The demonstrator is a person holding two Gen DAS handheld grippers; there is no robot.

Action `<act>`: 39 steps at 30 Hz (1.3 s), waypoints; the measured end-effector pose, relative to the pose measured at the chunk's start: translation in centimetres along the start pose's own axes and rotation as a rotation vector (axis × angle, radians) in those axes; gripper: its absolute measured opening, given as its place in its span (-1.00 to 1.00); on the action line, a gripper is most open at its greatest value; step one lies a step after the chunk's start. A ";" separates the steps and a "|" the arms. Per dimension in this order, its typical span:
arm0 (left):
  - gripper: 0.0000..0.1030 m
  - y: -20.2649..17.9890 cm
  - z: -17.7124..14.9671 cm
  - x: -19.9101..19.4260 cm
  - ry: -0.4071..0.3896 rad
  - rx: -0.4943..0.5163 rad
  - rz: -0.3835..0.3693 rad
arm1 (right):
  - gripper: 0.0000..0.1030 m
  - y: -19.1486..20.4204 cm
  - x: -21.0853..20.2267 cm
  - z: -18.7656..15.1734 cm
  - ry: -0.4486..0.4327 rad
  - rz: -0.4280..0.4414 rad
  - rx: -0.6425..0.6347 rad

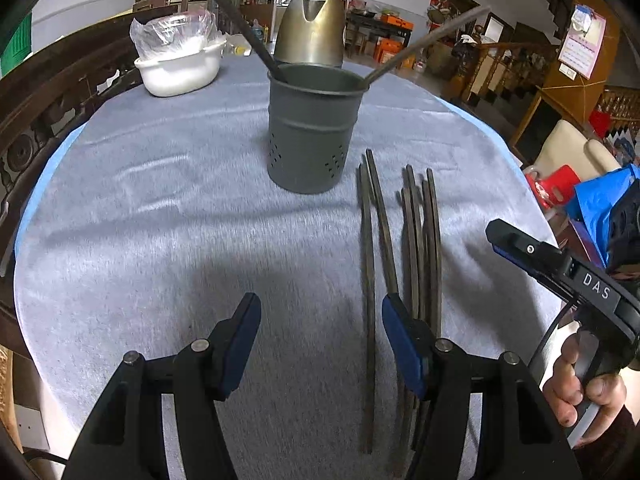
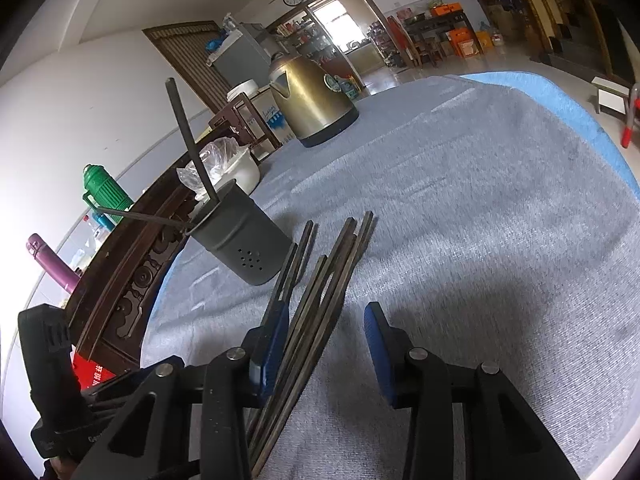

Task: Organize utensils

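Several dark wooden chopsticks (image 1: 416, 232) lie side by side on the grey tablecloth (image 1: 160, 220). Behind them stands a grey perforated metal holder (image 1: 312, 136) with two chopsticks leaning out of it. My left gripper (image 1: 324, 344) hangs open over the near ends; one chopstick lies between its fingers, close to the right one, untouched. In the right wrist view my right gripper (image 2: 326, 344) is open around the bundle of chopsticks (image 2: 332, 264). They lie against its left finger, and its right finger stands apart from them. The holder (image 2: 244, 240) is just beyond.
A brass-coloured kettle (image 1: 312, 28) stands behind the holder. A white bowl with a plastic bag (image 1: 180, 64) sits at the back left. A carved wooden chair back (image 2: 132, 280) borders the table's left edge. A hand (image 1: 580, 380) grips the right tool at the right.
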State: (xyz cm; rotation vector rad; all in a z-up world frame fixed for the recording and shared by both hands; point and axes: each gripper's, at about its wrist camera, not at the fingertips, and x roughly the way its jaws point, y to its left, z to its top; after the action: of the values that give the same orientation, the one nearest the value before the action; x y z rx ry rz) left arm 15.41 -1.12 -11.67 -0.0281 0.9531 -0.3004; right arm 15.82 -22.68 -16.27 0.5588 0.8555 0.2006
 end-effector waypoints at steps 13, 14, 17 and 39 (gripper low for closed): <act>0.24 -0.4 -0.6 0.9 0.021 0.026 -0.010 | -0.18 -1.0 2.0 0.5 -0.043 0.034 0.012; 0.24 -0.5 -0.5 1.0 0.026 0.028 -0.018 | -0.18 -1.0 2.1 0.6 -0.044 0.035 0.013; 0.24 -1.0 -0.4 1.3 0.027 0.039 -0.038 | -0.18 -1.2 2.0 0.6 -0.052 0.050 0.019; -0.89 -1.5 -0.6 3.6 0.092 0.033 -0.101 | -0.18 -1.8 2.3 0.8 -0.038 0.048 0.040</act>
State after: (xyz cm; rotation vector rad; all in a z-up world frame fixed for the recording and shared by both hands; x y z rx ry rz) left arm 16.51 -3.42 -14.68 -0.0321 1.0398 -0.4138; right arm 17.78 -23.58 -18.33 0.6190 0.8112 0.2171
